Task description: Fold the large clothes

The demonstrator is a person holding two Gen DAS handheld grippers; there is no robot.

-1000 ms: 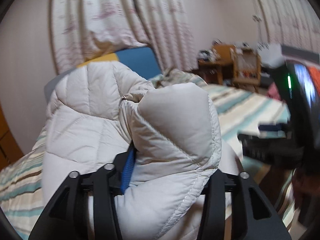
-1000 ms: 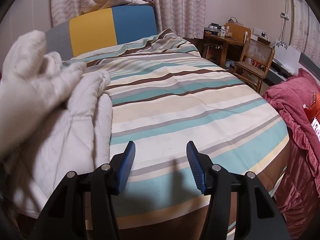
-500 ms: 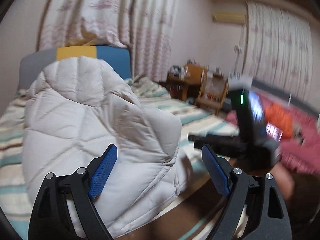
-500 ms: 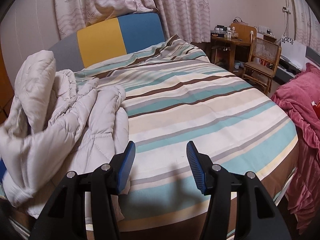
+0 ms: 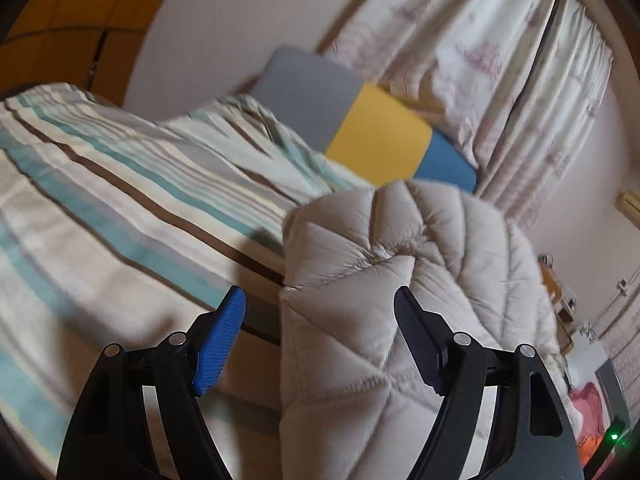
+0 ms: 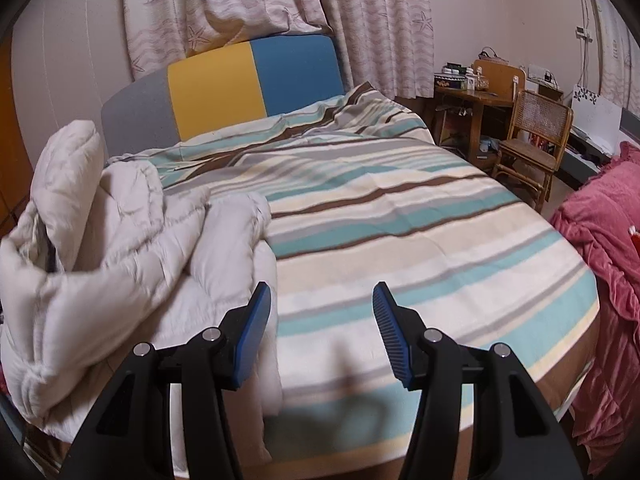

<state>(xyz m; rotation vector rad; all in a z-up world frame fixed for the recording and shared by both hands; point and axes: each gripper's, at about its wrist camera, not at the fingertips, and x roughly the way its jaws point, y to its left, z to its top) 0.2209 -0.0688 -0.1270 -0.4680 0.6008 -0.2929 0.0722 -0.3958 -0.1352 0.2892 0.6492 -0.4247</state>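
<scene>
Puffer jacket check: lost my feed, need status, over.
Left gripper open, fingers astride a jacket fold, not clamped. Right gripper open, over the striped bedspread. Puffer jacket heaped unfolded at bed edge. Nothing in the way.

Left gripper point(image 5: 320, 320) jaws spread wide around the quilted jacket point(image 5: 400, 280).

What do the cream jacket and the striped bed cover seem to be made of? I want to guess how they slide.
The cream jacket looks like a padded, quilted synthetic shell, smooth and matte: stitched diamond channels puff up between the seams. The striped bed cover looks like flat woven cotton or a blend, matte, lying in soft shallow wrinkles. Neither fibre is certain.
</scene>
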